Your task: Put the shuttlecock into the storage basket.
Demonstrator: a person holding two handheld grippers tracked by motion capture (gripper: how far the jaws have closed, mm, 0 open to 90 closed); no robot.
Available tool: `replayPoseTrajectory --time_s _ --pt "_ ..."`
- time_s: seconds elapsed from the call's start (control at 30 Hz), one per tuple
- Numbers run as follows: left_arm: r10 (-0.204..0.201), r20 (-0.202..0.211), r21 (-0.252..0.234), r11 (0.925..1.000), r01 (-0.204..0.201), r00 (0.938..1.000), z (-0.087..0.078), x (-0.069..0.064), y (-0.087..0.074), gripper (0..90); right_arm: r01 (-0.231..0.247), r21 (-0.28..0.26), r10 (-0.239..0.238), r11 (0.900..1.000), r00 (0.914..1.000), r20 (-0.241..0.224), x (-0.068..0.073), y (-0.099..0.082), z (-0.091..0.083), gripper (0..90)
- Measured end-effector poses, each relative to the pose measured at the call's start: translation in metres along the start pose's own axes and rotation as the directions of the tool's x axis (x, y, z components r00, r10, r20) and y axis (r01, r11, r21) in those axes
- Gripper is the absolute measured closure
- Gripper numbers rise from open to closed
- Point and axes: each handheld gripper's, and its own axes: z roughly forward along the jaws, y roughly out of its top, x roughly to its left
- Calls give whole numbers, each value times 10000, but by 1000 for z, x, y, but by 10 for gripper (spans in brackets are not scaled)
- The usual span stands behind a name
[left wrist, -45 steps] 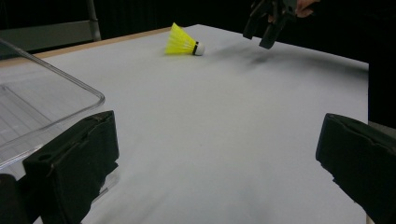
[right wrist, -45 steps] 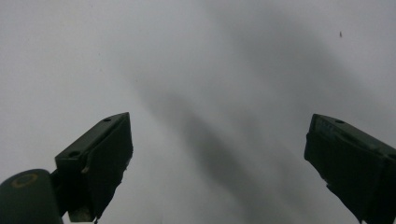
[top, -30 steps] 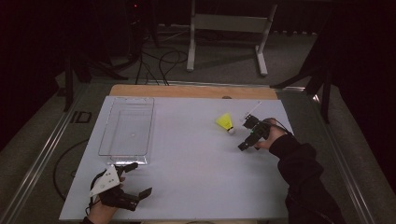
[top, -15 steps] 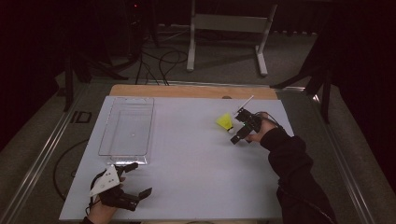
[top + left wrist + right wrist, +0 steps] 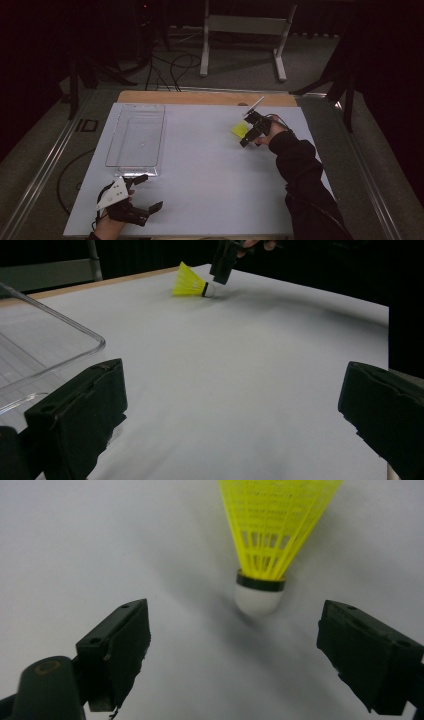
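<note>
From the high view, the right hand-held gripper is stretched out to the far right part of the table, its tips just beside the yellow shuttlecock, which lies on the table just ahead of them. The reach looks like an approach to pick it up. The left hand-held gripper rests low at the near left edge, jaws spread wide, with the clear tray just ahead of it; it seems parked out of the way, and the tray is likely the place where the shuttlecock is meant to go.

In the left gripper view, both black jaws stand far apart with nothing between them. The tray's rim sits just beyond the left jaw, and the shuttlecock lies well away across the table, with the right hand-held gripper coming down at its cork end.

In the right gripper view, the jaws are wide and empty. The shuttlecock lies just ahead, between their lines, white cork toward the hand-held gripper and skirt pointing away, so a short push forward should bring the cork between the jaws. Neither jaw touches it yet.
</note>
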Motion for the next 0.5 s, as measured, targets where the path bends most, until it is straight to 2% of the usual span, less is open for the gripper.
replayPoseTrajectory --time_s 0.27,0.43,0.5 --pt "-28 25 -7 10000 28 10000 0 0 0 2 -344 229 342 9991 9994 90 -2 4 10 196" --pt "-44 16 -8 10000 44 10000 0 1 0 2 -603 403 600 9974 9982 87 -5 5 16 259" --pt "-56 32 -10 10000 56 10000 0 1 0 1 -682 421 672 9968 9974 245 -6 5 17 300"
